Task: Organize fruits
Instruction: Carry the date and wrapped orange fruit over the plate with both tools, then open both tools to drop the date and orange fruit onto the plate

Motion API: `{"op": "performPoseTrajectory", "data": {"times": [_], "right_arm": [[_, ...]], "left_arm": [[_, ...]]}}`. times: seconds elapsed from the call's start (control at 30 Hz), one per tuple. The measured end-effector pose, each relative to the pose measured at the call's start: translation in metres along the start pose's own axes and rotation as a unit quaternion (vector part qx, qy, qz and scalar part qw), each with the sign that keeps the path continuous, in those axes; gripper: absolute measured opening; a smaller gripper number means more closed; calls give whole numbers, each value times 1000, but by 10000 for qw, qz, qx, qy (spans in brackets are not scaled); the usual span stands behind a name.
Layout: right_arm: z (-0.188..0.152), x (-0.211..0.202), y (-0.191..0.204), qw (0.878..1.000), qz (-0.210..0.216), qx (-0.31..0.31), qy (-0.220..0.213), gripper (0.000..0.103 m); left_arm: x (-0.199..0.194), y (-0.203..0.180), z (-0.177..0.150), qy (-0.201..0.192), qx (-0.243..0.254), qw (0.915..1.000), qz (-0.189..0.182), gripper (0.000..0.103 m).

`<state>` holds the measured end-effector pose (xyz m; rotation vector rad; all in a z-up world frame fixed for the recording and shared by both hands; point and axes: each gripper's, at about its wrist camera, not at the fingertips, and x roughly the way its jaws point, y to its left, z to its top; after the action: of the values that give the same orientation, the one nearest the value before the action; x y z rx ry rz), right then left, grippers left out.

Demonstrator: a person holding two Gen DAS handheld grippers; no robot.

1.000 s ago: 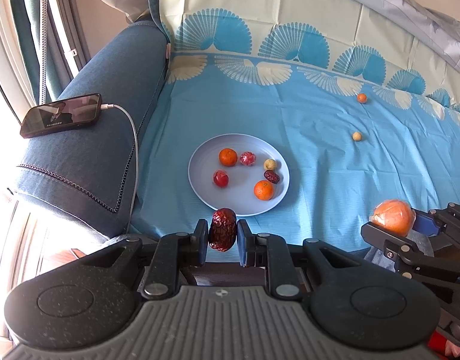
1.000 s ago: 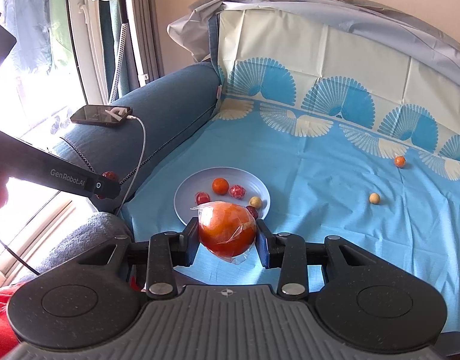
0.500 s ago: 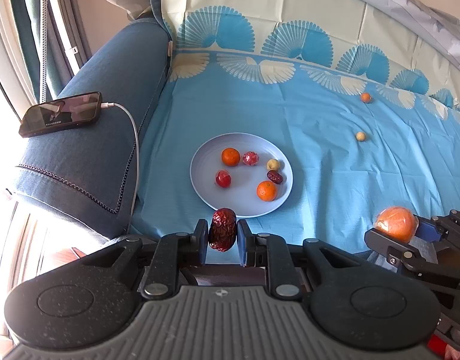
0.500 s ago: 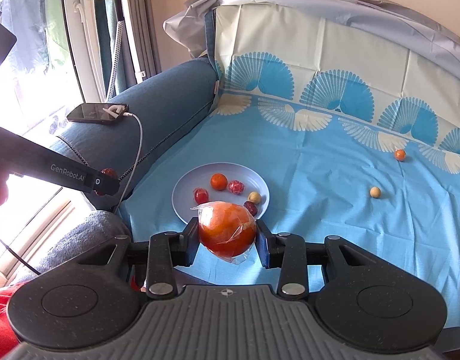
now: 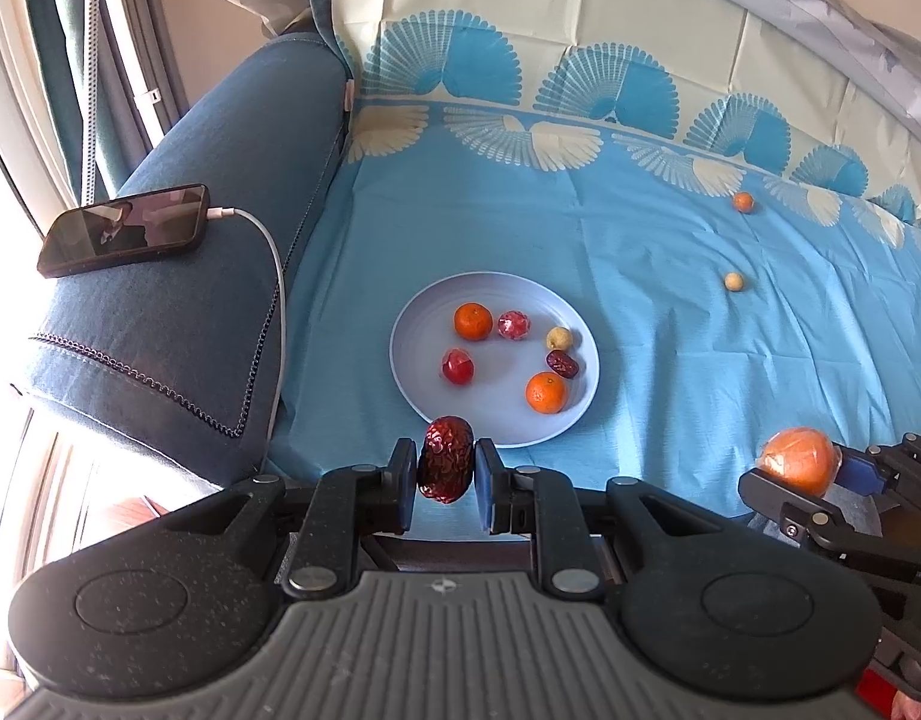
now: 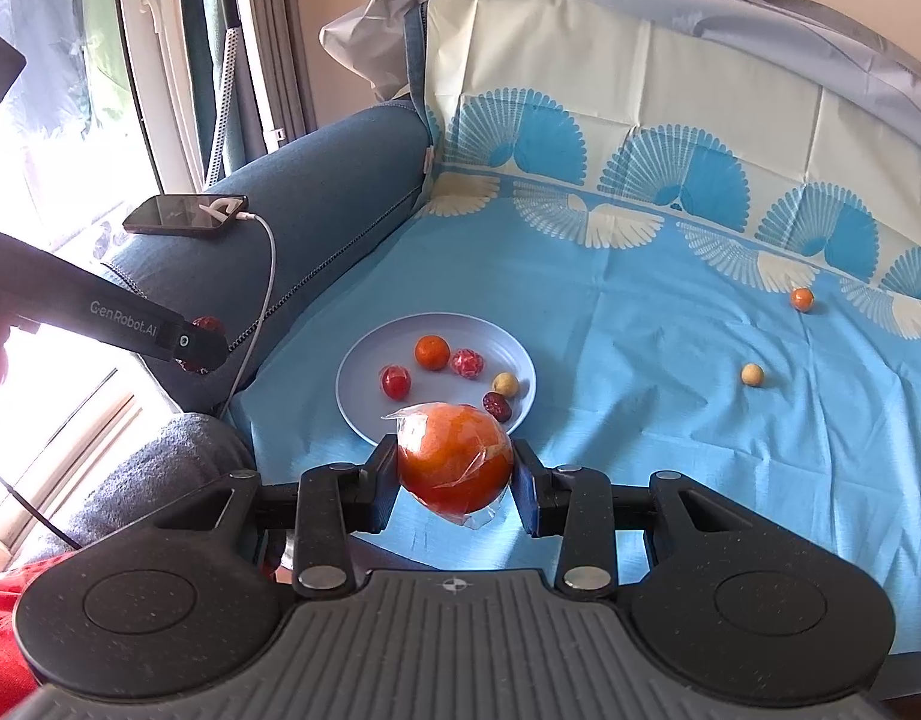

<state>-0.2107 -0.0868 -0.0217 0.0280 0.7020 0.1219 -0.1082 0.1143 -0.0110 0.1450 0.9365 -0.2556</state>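
A pale blue plate (image 5: 418,312) lies on the blue cloth and holds several small fruits; it also shows in the right wrist view (image 6: 364,360). My left gripper (image 5: 443,471) is shut on a dark red date (image 5: 445,459), just short of the plate's near rim. My right gripper (image 6: 454,474) is shut on a plastic-wrapped orange (image 6: 454,465), held above the plate's near edge; it shows at the right in the left wrist view (image 5: 796,459). A small orange fruit (image 5: 743,201) and a pale round fruit (image 5: 734,281) lie loose on the cloth to the far right.
A blue sofa armrest (image 5: 178,276) stands left of the plate, with a phone (image 5: 124,229) and a white charging cable (image 5: 274,276) on it. The cloth-covered backrest (image 5: 580,12) rises behind. Curtains and a window are at far left.
Both grippers have drifted slightly, so the plate sits a little differently in each view. Each keeps its fruit; the fruits on the plate and cloth have not moved.
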Motion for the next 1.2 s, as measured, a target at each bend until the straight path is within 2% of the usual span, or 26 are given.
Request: {"op": "performPoseTrajectory", "data": {"times": [0.47, 0.8, 1.2], "right_arm": [[23, 49, -1, 9999, 81, 52, 121, 40], [45, 113, -6, 9991, 201, -14, 369, 40], [48, 190, -14, 9965, 213, 38, 804, 40]], "left_arm": [[42, 10, 42, 82, -37, 10000, 17, 22], [104, 1, 71, 329, 54, 9994, -56, 22], [190, -3, 92, 626, 108, 9979, -111, 22]]}}
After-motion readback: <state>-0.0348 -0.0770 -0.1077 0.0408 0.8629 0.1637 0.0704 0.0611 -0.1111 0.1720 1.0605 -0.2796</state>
